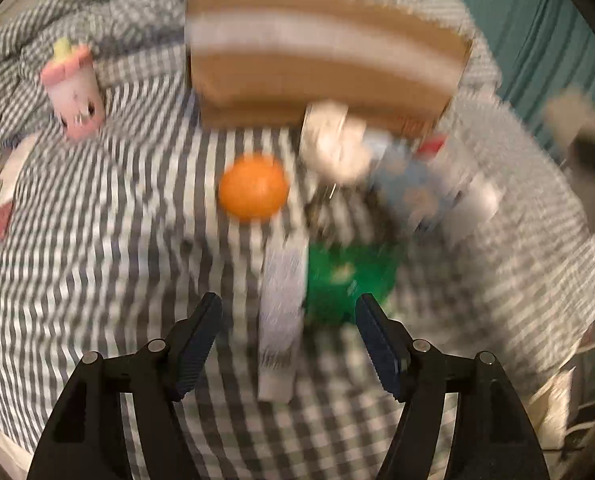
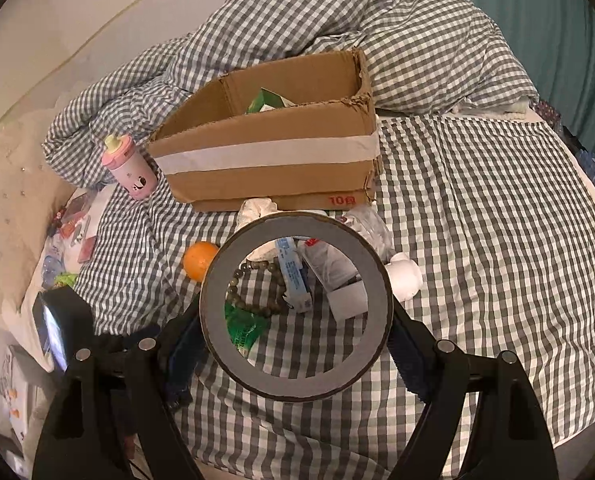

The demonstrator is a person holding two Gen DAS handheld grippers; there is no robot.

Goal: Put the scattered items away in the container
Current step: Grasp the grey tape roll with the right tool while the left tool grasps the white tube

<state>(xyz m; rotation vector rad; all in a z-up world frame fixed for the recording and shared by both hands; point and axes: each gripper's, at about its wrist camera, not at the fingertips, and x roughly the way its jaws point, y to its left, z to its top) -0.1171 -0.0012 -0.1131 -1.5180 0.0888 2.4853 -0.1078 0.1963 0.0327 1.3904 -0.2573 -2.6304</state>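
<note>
The left wrist view is blurred. My left gripper (image 1: 289, 300) is open above the checked bed, with a white and blue tube box (image 1: 279, 320) and a green packet (image 1: 345, 280) lying below between its fingers, untouched. Beyond them are an orange (image 1: 253, 188) and the cardboard box (image 1: 321, 60). My right gripper (image 2: 295, 320) is shut on a grey tape roll (image 2: 297, 384), held up over the pile. Through the ring I see a bead bracelet (image 2: 257, 280), the tube box (image 2: 293, 280) and the green packet (image 2: 243, 328). The cardboard box (image 2: 273, 160) holds a green carton (image 2: 269, 100).
A pink cup (image 2: 131, 168) stands left of the box. Crumpled tissue (image 2: 257, 208), a plastic bottle (image 2: 369, 228), a white block (image 2: 349, 300) and a white round thing (image 2: 405, 276) lie near the pile. A bunched duvet (image 2: 337, 20) sits behind the box. Small clutter (image 2: 73, 220) lies at the left edge.
</note>
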